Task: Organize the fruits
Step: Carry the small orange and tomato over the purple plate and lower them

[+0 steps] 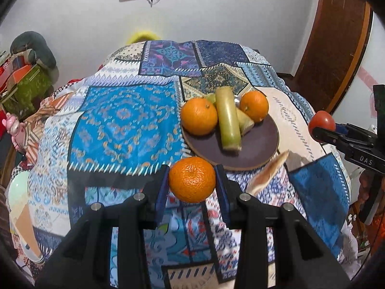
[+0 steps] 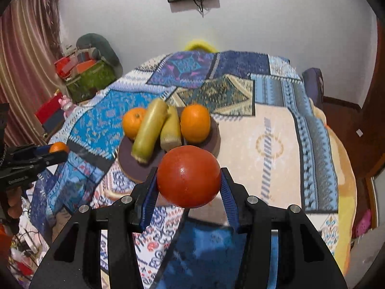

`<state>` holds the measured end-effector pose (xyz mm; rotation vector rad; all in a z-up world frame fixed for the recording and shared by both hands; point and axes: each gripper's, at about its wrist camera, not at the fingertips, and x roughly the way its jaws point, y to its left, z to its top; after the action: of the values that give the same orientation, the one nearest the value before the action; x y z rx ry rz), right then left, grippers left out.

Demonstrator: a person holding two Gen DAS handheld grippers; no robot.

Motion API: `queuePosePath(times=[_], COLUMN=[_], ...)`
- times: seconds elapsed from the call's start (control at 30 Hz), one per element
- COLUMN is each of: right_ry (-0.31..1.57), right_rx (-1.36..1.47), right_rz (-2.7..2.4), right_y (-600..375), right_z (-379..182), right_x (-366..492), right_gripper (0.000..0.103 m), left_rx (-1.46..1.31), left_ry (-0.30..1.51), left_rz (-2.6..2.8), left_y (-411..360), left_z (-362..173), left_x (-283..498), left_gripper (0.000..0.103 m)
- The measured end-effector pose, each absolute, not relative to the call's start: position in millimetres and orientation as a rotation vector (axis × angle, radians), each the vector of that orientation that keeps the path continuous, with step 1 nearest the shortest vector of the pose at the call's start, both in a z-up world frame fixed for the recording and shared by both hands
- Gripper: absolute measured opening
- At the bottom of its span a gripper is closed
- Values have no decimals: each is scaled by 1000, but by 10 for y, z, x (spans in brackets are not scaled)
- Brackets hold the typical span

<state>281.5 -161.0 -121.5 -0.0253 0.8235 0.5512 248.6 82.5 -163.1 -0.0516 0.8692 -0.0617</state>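
Note:
My left gripper is shut on a small orange, held above the cloth just in front of the round dark plate. My right gripper is shut on a red tomato, held in front of the plate. The plate holds two oranges and two green sugarcane pieces. In the right wrist view the oranges flank the cane pieces. The right gripper with the tomato shows at the right of the left wrist view. The left gripper shows at the left of the right wrist view.
A patchwork blue cloth covers the table. A folded-up cloth corner lies by the plate's near right edge. Bags and boxes stand beyond the table's left. A dark wooden door frame is at the right.

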Motion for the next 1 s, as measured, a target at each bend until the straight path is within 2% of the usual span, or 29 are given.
queuePosePath(times=[0.4,1.0], right_ry=[796,877], right_rx=[-35,-78], right_rz=[575,604], right_y=[-1458,-1206], right_z=[-1257,-1651], right_x=[3064,3348], right_gripper=[46,46], left_rx=[-66,-88], left_ry=[876,944], left_rz=[-83,-92], left_y=[697,625], left_z=[-1754,-2122], left_x=[2987,3441], left_gripper=[37,37])
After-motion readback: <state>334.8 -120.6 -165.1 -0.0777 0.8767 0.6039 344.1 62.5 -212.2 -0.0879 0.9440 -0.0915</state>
